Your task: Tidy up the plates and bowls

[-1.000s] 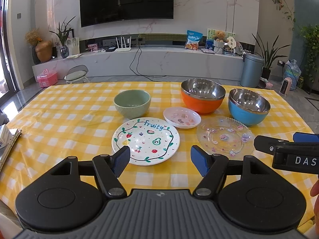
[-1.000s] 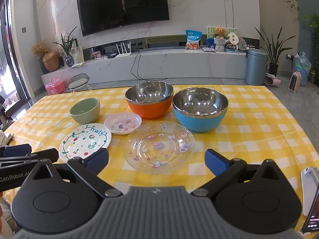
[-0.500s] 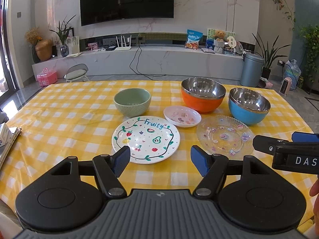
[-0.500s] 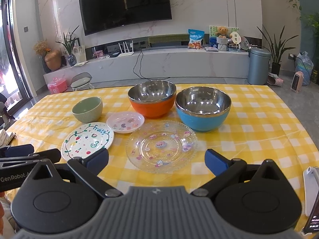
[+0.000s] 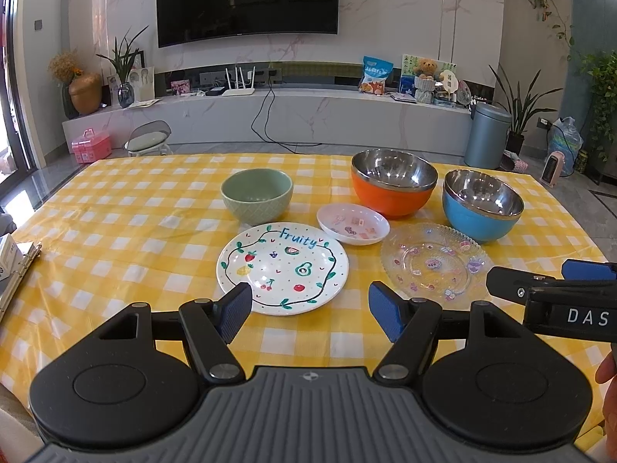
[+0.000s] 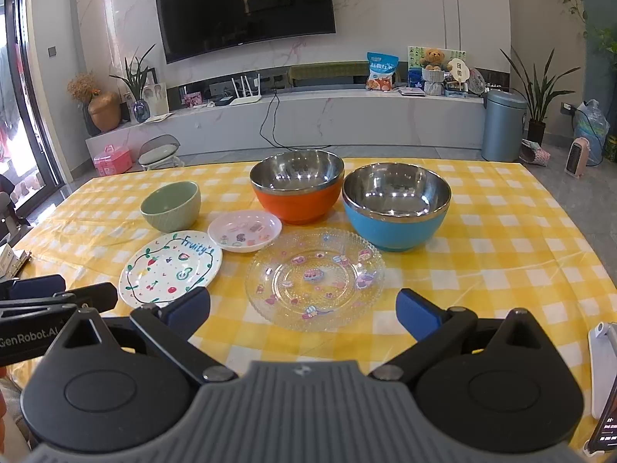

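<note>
Left wrist view: your left gripper [image 5: 308, 310] spread before white "Fruity" ceramic plate [image 5: 282, 269]; right gripper [image 6: 303, 310] spread before clear glass plate [image 6: 315, 277], both empty, aligned for pickup.

A yellow-and-white checked tablecloth [image 5: 127, 231] is covering the table. A pale green bowl [image 5: 256, 194] is showing a lattice texture on its outside. A white plate [image 5: 282, 269] is carrying blue "Fruity" lettering, a dark green vine ring and small fruit drawings in red, yellow and green. A small pale pink dish [image 5: 352, 223] is showing little pastel pictures. A clear glass plate [image 6: 315, 278] is bearing pink and purple motifs on a beaded surface. Two bowls are shining silver inside: an orange bowl [image 6: 297, 186] and a blue bowl [image 6: 396, 206]. Both grippers are wearing blue pads [image 5: 233, 311] on black fingers.
</note>
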Tool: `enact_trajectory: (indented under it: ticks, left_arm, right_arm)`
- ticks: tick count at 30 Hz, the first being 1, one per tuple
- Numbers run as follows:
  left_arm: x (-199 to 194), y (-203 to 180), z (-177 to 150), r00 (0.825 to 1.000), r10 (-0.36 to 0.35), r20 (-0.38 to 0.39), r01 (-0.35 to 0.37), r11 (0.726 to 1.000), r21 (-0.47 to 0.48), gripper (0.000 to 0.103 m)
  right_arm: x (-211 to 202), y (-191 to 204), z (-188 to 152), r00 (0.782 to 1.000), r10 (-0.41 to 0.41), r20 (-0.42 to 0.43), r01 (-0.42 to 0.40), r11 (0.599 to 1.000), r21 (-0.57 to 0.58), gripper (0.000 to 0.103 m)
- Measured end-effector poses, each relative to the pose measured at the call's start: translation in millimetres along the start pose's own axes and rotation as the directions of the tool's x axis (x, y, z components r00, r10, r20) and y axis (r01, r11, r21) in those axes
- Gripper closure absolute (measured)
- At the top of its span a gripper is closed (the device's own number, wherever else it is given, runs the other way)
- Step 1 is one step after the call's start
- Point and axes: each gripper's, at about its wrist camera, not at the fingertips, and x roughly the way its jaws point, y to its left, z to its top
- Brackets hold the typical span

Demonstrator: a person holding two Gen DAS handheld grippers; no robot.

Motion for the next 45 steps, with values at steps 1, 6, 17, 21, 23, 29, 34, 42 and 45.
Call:
enact_trajectory:
  ticks: [1,6,17,21,23,29,34,42,45]
  left_arm:
    - [0.0,0.1,0.0,1.0,-0.001,0.0,0.001,1.0,0.0,0.021]
    - [0.1,0.3,0.3,1.0,-0.001,0.0,0.001,1.0,0.0,0.021]
    - [0.1,0.6,0.6,1.0,-0.002,0.0,0.002,1.0,-0.001,0.021]
    - [0.1,0.7,0.7,1.0,-0.002,0.0,0.002,1.0,-0.002,0.021]
    - [0.5,0.3,0.1,1.0,-0.002,-0.001,0.002,1.0,-0.002,0.021]
    - [-0.4,-0.1,0.1,1.0,-0.003,-0.001,0.003,1.0,-0.003,0.021]
    - [-0.4,0.7,0.6,1.0,-0.004,-0.001,0.004,1.0,-0.004,0.021]
    - [5.4,0.2,1.0,0.996,-0.079,-0.047,0.076,0.995,-0.072,0.022]
    - [11.1,1.3,5.2,0.991,-0.114,-0.065,0.107,0.989,-0.103,0.023]
  right_arm:
    - [-0.1,-0.1,0.1,1.0,0.0,0.0,0.0,1.0,0.001,0.003]
    - [-0.4,-0.3,0.1,1.0,0.0,0.0,0.0,1.0,0.001,0.003]
    - [-0.4,-0.1,-0.5,1.0,-0.001,-0.003,0.001,1.0,0.0,0.003]
    - [-0.1,-0.2,-0.8,1.0,-0.001,-0.003,0.001,1.0,0.001,0.003]
    - [0.3,-0.5,-0.9,1.0,-0.002,-0.004,0.002,1.0,0.003,0.003]
    - [0.5,-0.7,-1.3,1.0,-0.002,-0.004,0.002,1.0,0.005,0.003]
    - [0.4,-0.7,-1.3,1.0,-0.002,-0.005,0.002,1.0,0.005,0.003]
    - [2.3,-7.8,-2.9,1.0,-0.008,-0.008,0.009,0.999,0.033,0.003]
    - [6.9,-16.2,-1.6,1.0,-0.018,-0.016,0.019,0.997,0.075,0.003]
